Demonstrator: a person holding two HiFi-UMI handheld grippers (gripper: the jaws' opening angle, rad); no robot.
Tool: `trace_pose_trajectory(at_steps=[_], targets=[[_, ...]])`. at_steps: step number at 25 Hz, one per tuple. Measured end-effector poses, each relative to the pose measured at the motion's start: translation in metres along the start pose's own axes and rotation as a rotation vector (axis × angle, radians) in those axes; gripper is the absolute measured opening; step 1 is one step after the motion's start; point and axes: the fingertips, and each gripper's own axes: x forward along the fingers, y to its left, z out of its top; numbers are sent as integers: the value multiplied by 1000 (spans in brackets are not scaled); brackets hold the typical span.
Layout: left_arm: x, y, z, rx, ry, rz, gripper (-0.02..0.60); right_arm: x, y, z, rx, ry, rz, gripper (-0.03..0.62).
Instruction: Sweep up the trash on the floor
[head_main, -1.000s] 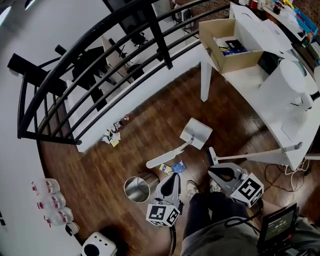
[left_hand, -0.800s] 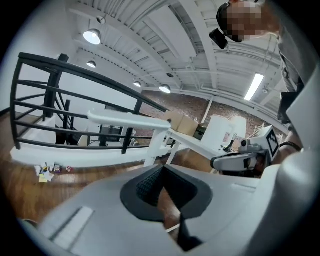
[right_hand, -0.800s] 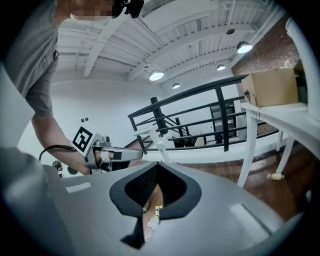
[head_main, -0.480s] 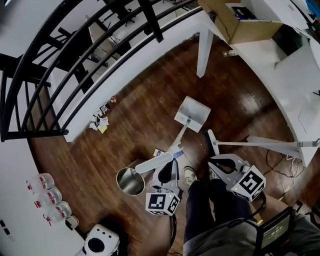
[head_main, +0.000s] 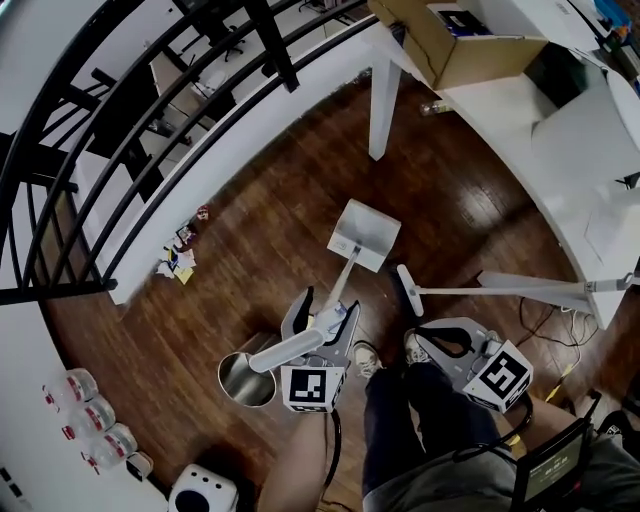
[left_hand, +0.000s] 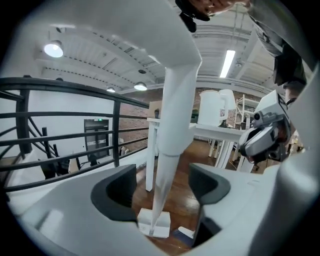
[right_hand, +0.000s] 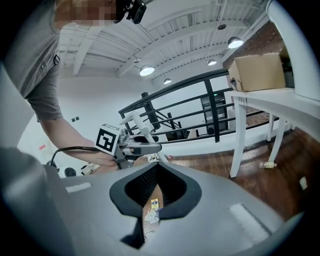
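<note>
Sweeping is not yet begun: the trash (head_main: 178, 258) is seen piled by the railing (head_main: 272, 45), the dustpan handle (left_hand: 172, 115) is flanked but unpressed by the just-opened left claw (head_main: 325, 315), and the right claw (head_main: 415, 345) is shut, empty.

Trash scraps (head_main: 178, 262) by the railing (head_main: 272, 45), too small for detail
</note>
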Motion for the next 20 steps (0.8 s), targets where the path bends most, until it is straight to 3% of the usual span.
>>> trace_pose_trajectory(at_steps=[2, 4, 20], targets=[[5, 1, 5, 14, -15, -3, 226, -4, 1, -1, 21, -8, -14, 2], [7, 2, 12, 12, -19, 2, 43, -8, 2, -1, 51, -20, -28, 2], [2, 7, 48, -3, -49, 24, 41, -54, -22, -40, 99, 46, -131, 3]])
